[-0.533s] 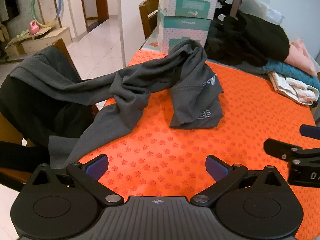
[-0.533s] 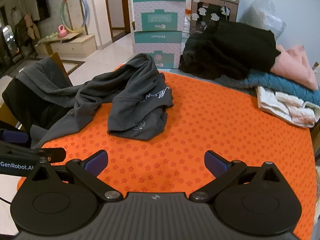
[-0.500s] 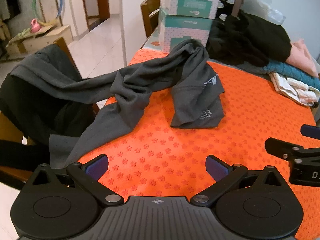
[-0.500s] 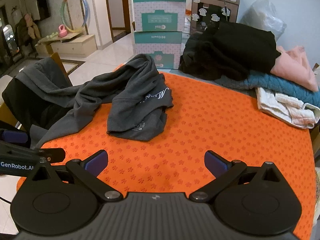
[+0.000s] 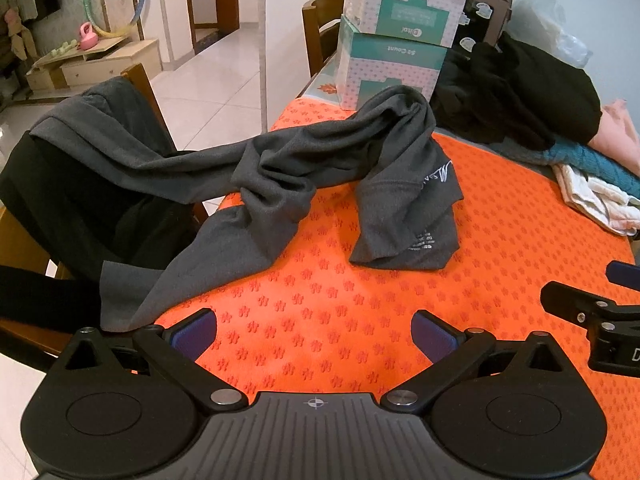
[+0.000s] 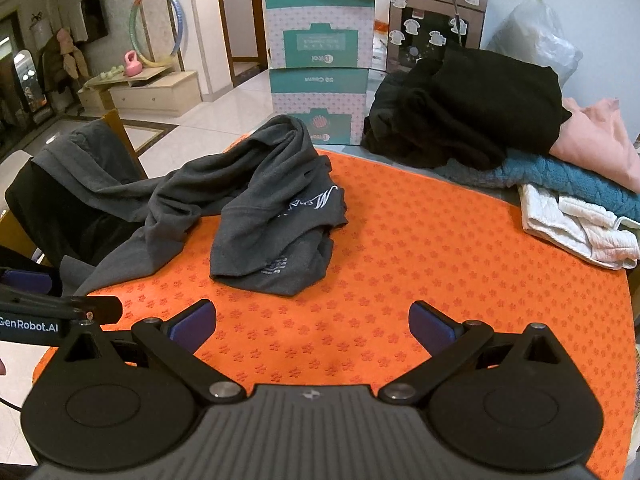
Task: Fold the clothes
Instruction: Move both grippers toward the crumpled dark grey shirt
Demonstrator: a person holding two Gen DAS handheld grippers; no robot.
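Observation:
A dark grey garment (image 5: pixel 304 168) (image 6: pixel 256 200) lies crumpled on the orange flower-print mat (image 5: pixel 400 300) (image 6: pixel 420 260), with white lettering showing; one end trails off the table's left edge onto a chair. My left gripper (image 5: pixel 314 334) hovers over the near mat, open, nothing between its blue pads. My right gripper (image 6: pixel 312 322) is open too, over bare mat in front of the garment. Each gripper shows at the side of the other's view.
A stack of clothes (image 6: pixel 500 128), black, teal, pink and white, fills the back right of the table. Two teal-and-white boxes (image 6: pixel 320 60) stand at the back. A wooden chair (image 5: pixel 72 184) draped with dark clothing stands at the left edge.
Both views have shifted only slightly; the garment and the grippers stay as they were.

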